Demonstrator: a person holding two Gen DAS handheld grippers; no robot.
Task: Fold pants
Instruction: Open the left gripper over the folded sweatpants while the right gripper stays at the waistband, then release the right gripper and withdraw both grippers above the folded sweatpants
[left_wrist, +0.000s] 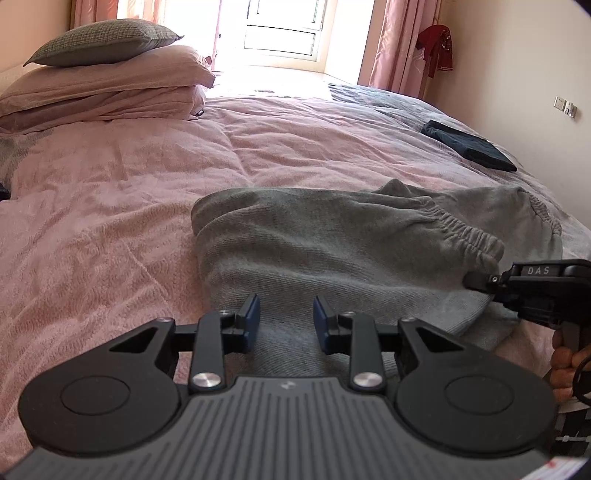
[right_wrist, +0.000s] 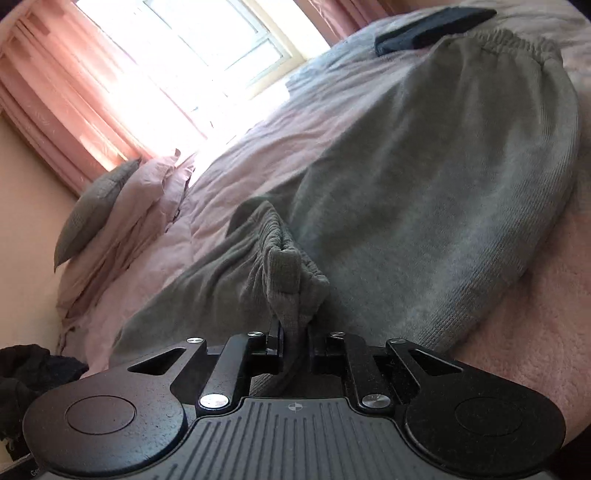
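Observation:
Grey sweatpants (left_wrist: 332, 251) lie partly folded on the pink bedspread (left_wrist: 110, 206), the elastic waistband (left_wrist: 469, 229) toward the right. My left gripper (left_wrist: 285, 321) hovers open just above the near part of the fabric, blue pads apart and nothing between them. Entering from the right, my right gripper (left_wrist: 476, 282) pinches the pants at the waistband end. In the right wrist view the right gripper (right_wrist: 295, 343) is shut on a bunched fold of the grey pants (right_wrist: 424, 192), which rises between its fingers.
A dark folded garment (left_wrist: 469, 146) lies at the far right of the bed. Stacked pillows (left_wrist: 99, 74) sit at the far left, with a bright window (left_wrist: 280, 29) and pink curtains beyond. A hand (left_wrist: 565, 365) holds the right gripper's handle. Dark clothing (right_wrist: 26, 373) lies off the bed's edge.

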